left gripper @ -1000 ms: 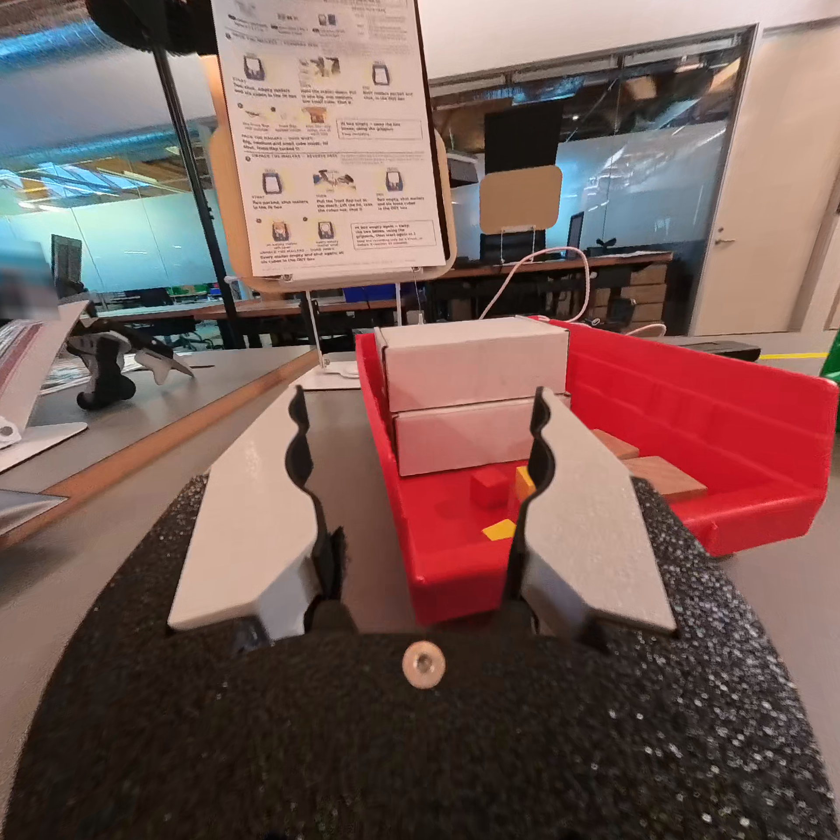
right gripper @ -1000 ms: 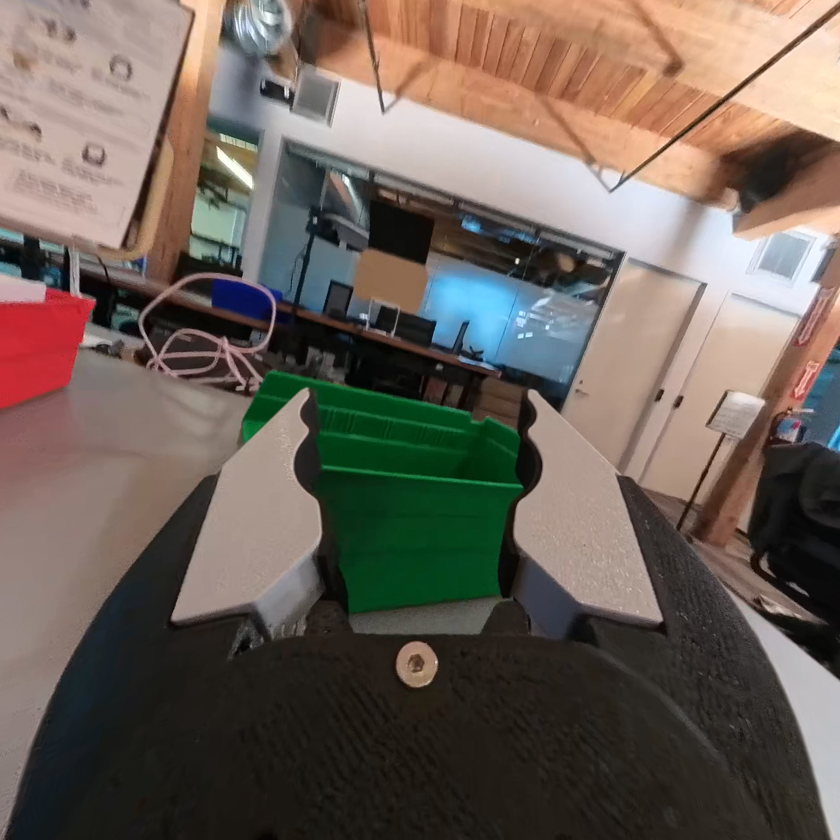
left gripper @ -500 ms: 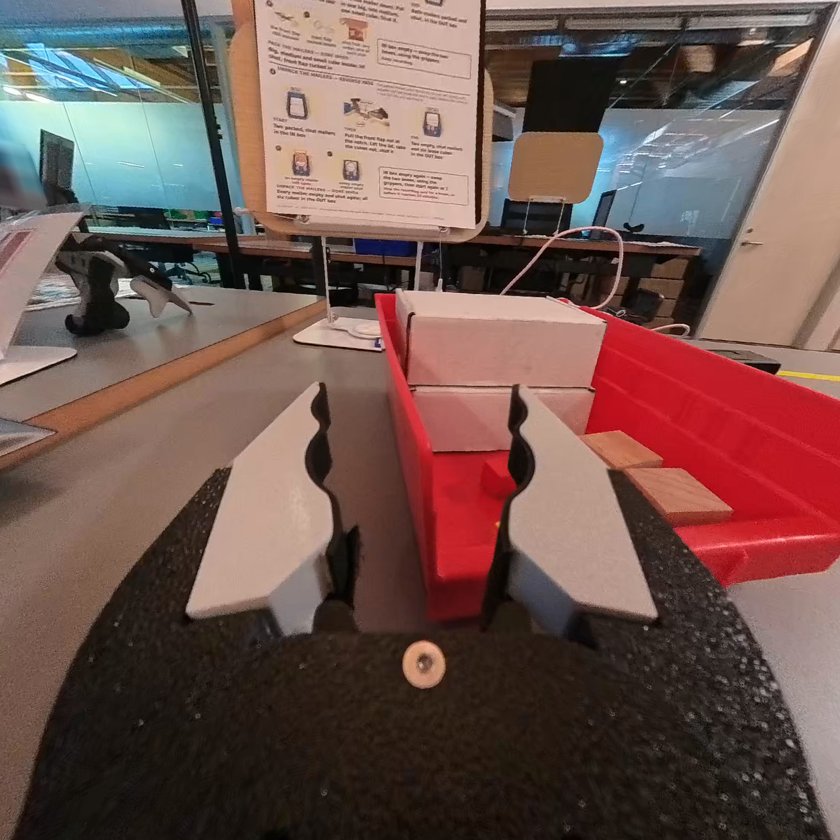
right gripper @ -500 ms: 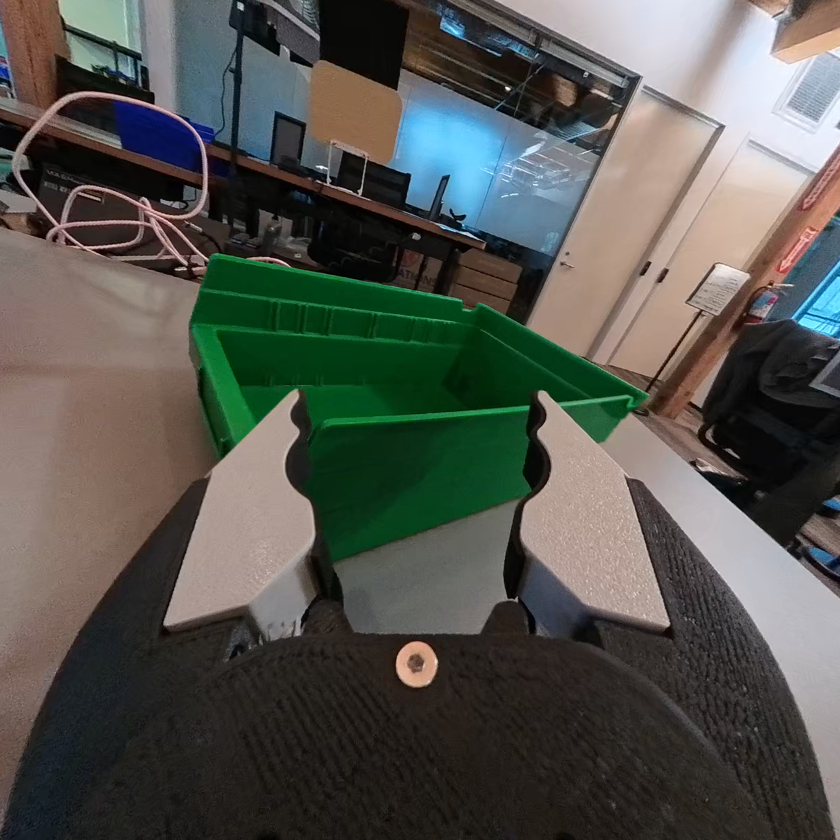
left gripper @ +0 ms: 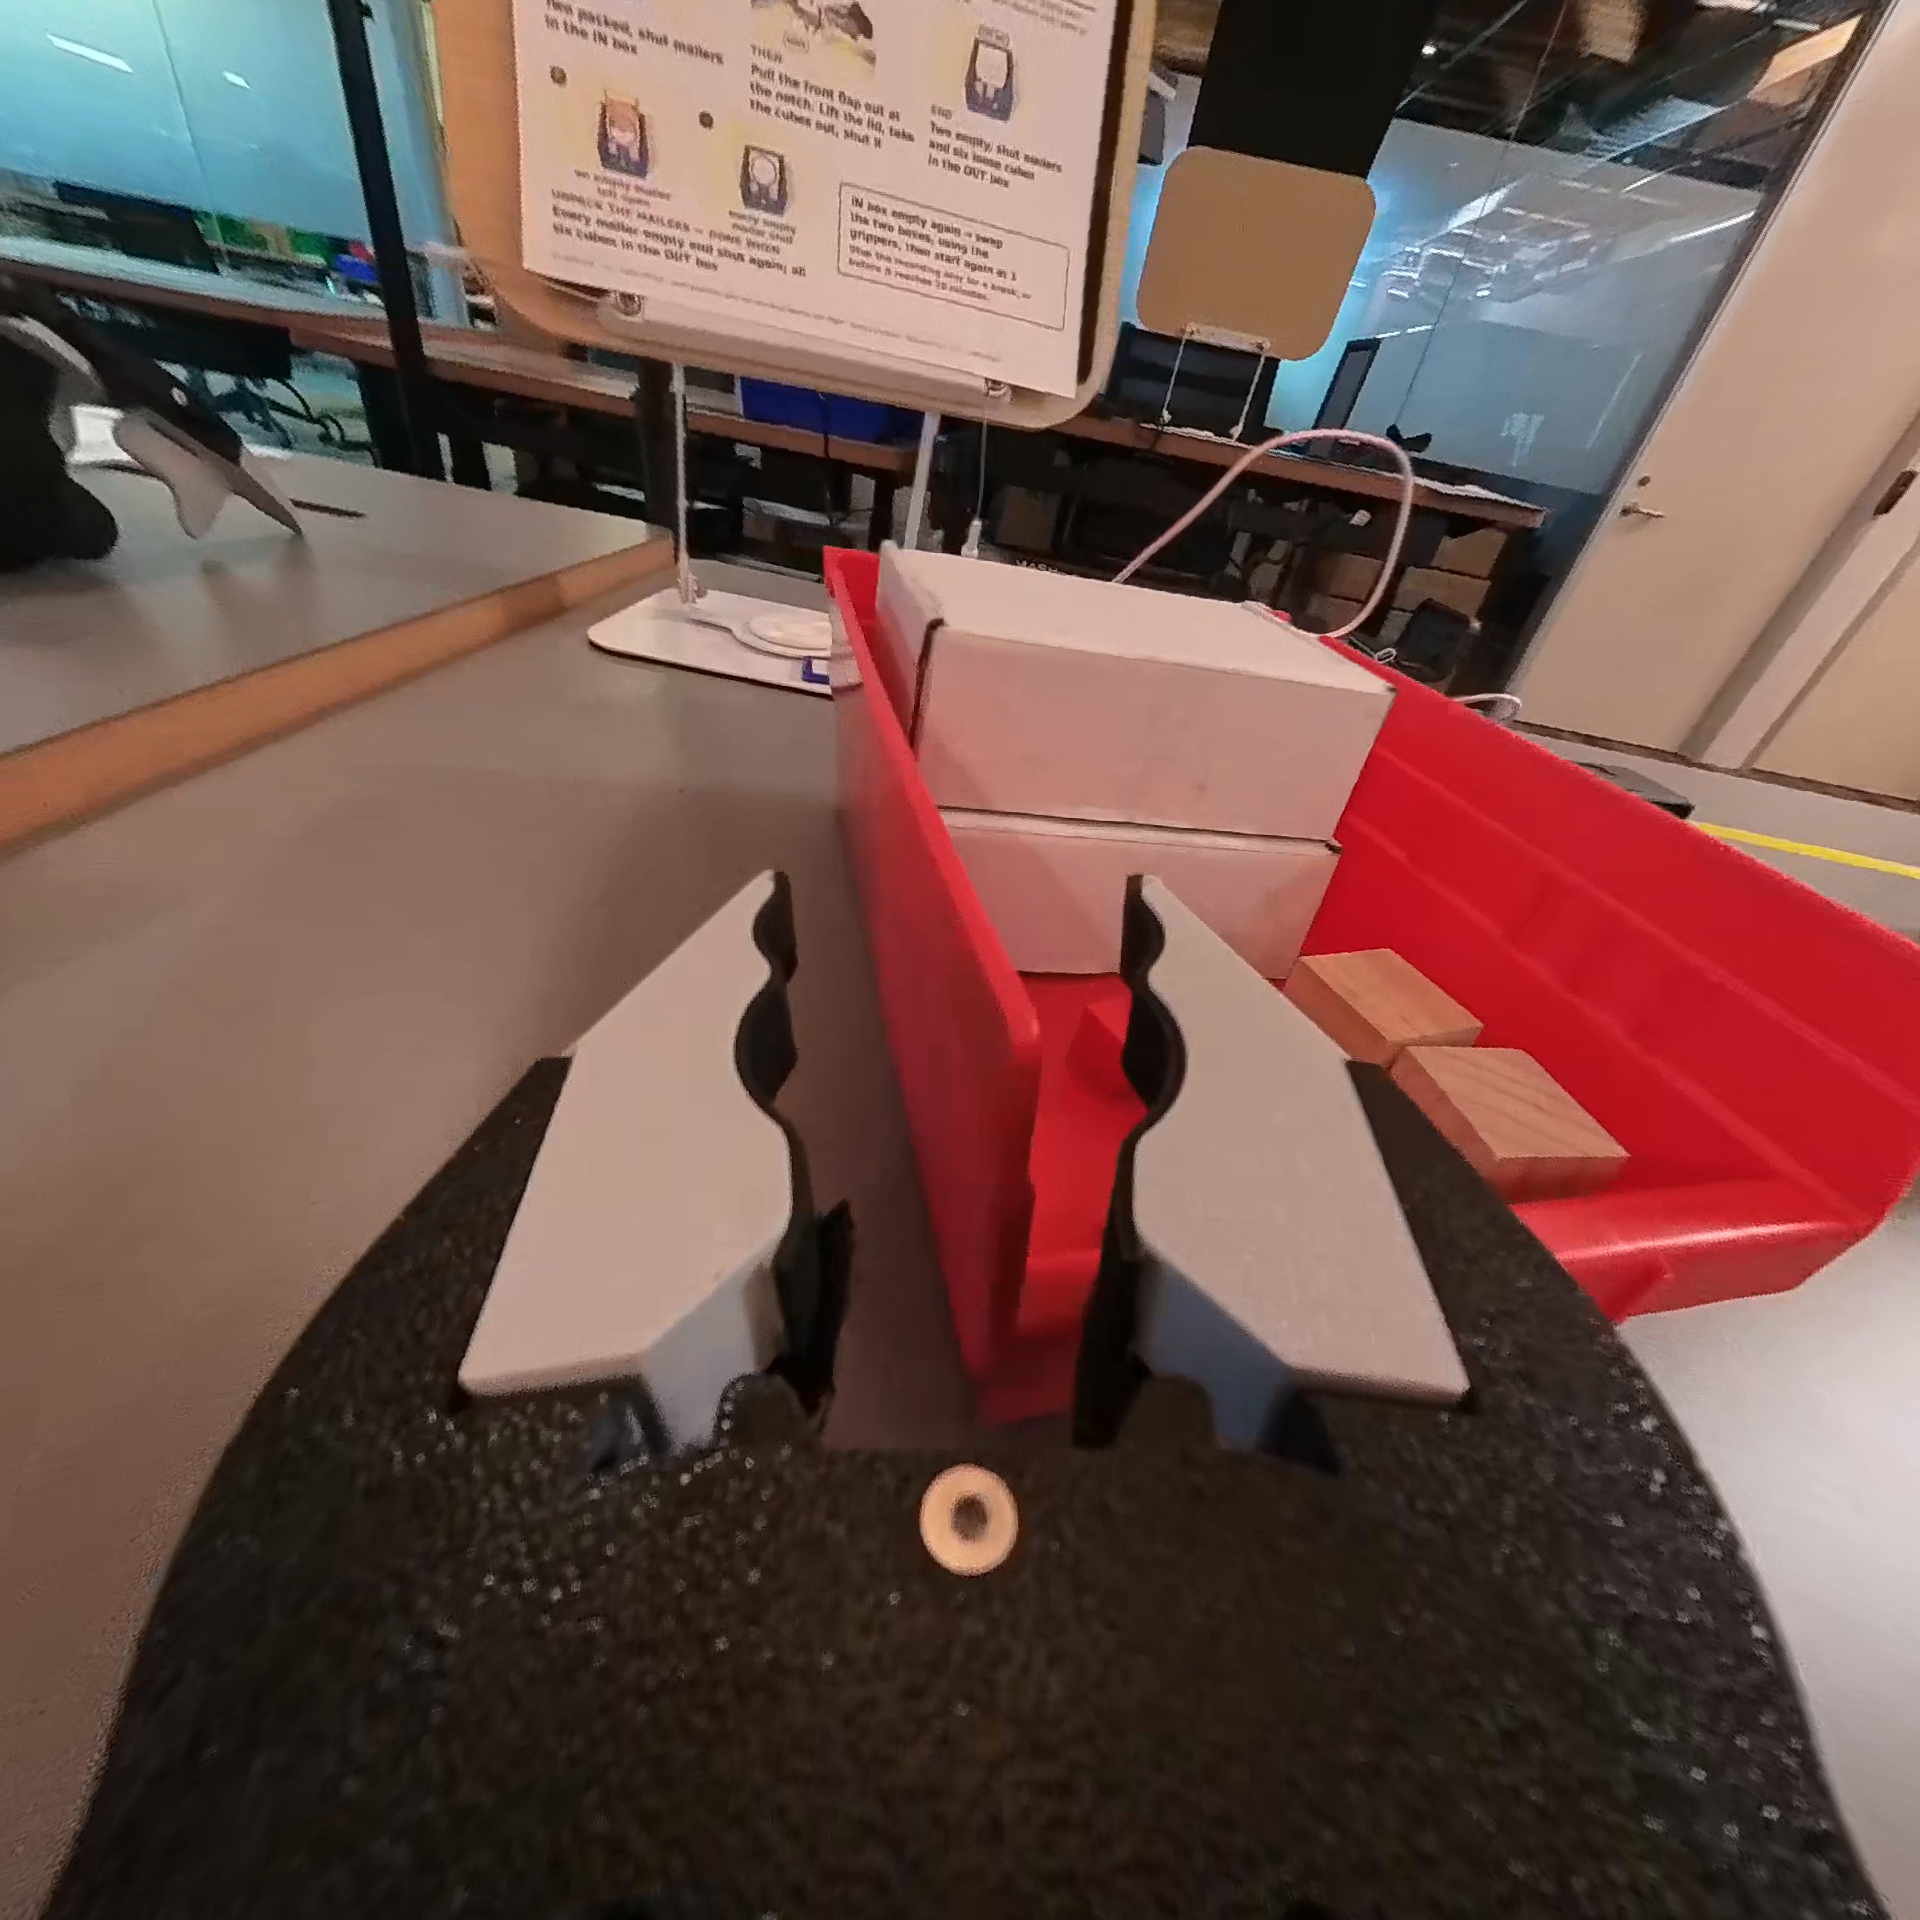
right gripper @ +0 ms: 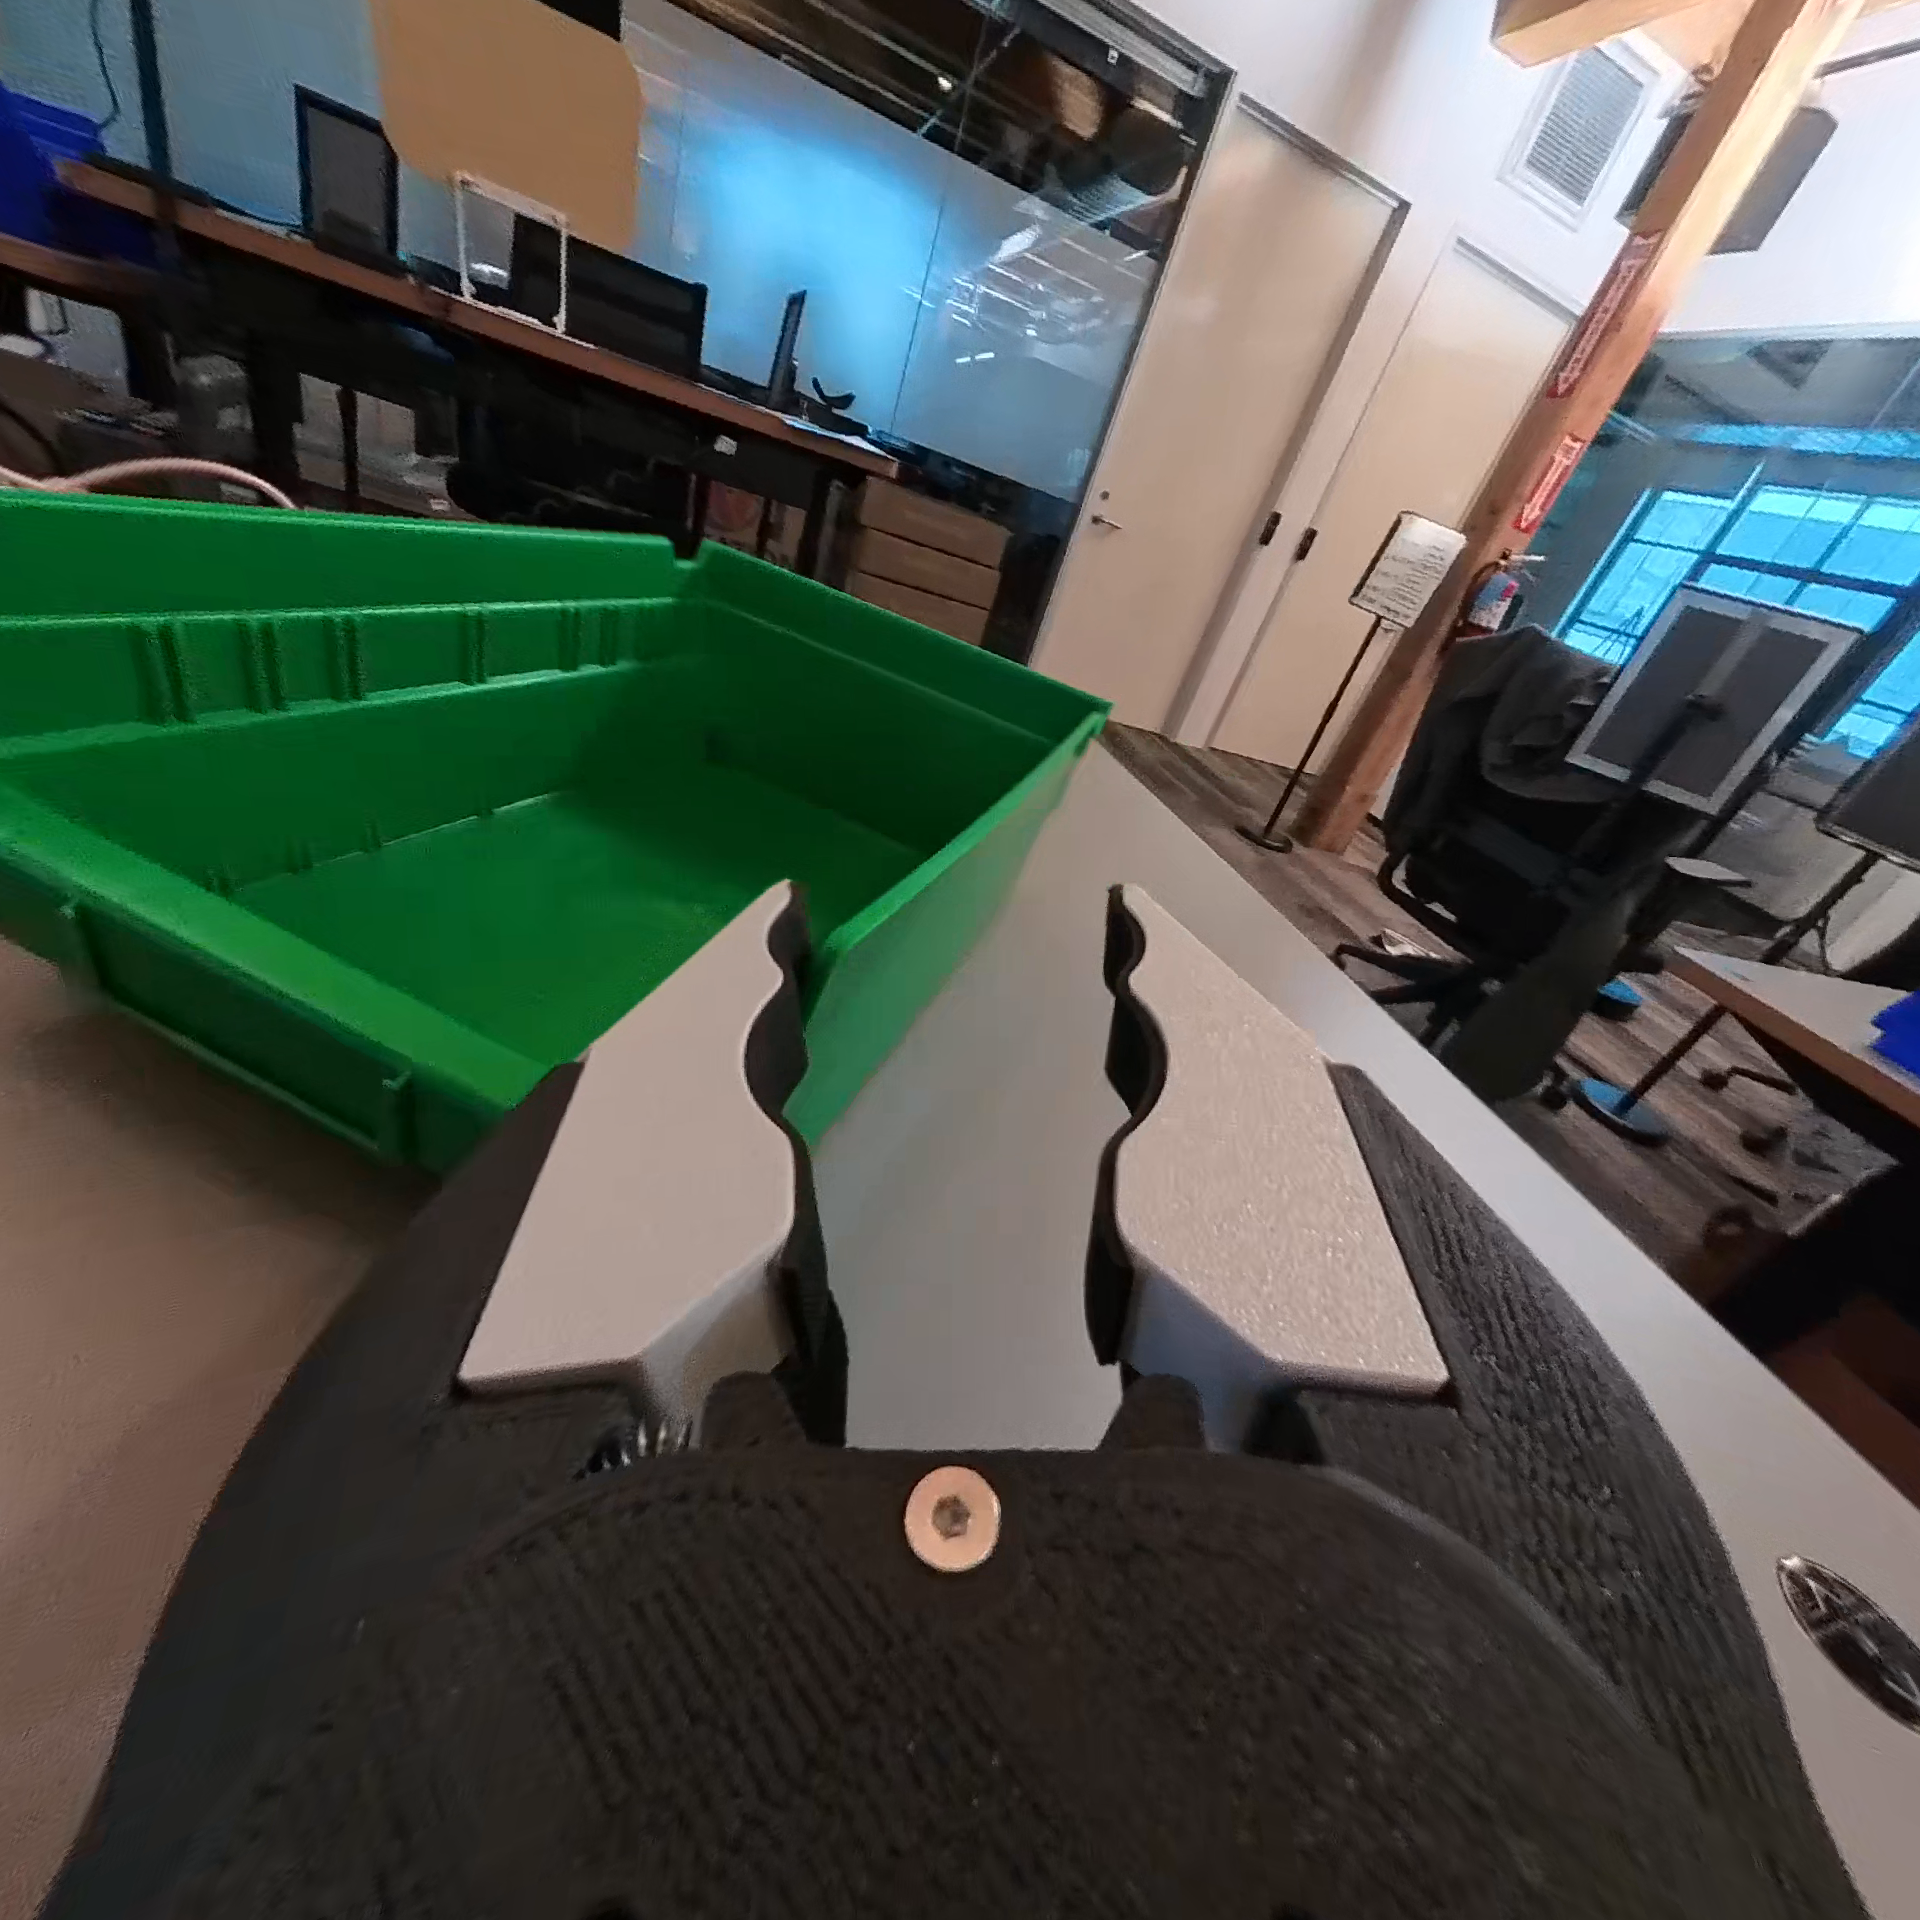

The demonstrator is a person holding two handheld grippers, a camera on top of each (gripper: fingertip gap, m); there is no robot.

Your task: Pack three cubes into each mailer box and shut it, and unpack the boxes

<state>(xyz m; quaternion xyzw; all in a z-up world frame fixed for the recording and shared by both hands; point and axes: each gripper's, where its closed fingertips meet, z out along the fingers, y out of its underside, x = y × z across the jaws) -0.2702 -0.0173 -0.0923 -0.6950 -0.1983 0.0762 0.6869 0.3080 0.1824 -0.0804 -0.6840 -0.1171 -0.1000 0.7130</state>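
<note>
In the left wrist view, a red bin (left gripper: pixel 1558 935) holds two shut white mailer boxes stacked at its left, the upper (left gripper: pixel 1132 717) on the lower (left gripper: pixel 1091 894). Two wooden cubes (left gripper: pixel 1382 1003) (left gripper: pixel 1507 1117) and a small red cube (left gripper: pixel 1101 1039) lie in front of them. My left gripper (left gripper: pixel 956 894) is open and straddles the bin's left wall without pressing on it. In the right wrist view, a green bin (right gripper: pixel 312 665) shows nothing inside. My right gripper (right gripper: pixel 951 904) is open and straddles the bin's right wall near its front corner, its left finger (right gripper: pixel 665 1122) over the inside.
An instruction sheet on a stand (left gripper: pixel 810 156) rises behind the red bin, its base (left gripper: pixel 717 634) on the table. Another gripper (left gripper: pixel 104 457) rests on the neighbouring table at left. In the right wrist view the table's right edge (right gripper: pixel 1455 1091) drops off towards office chairs (right gripper: pixel 1538 831). Across from one pair of fingers to the other is roughly 60 cm. The small red cube (left gripper: pixel 1101 1039) is about 9 cm from my left fingertips and 55 cm from my right.
Both grippers' jaws have narrowed. My left gripper moved forward over the red bin's left wall. My right gripper swung from the green bin's front to its right wall.
</note>
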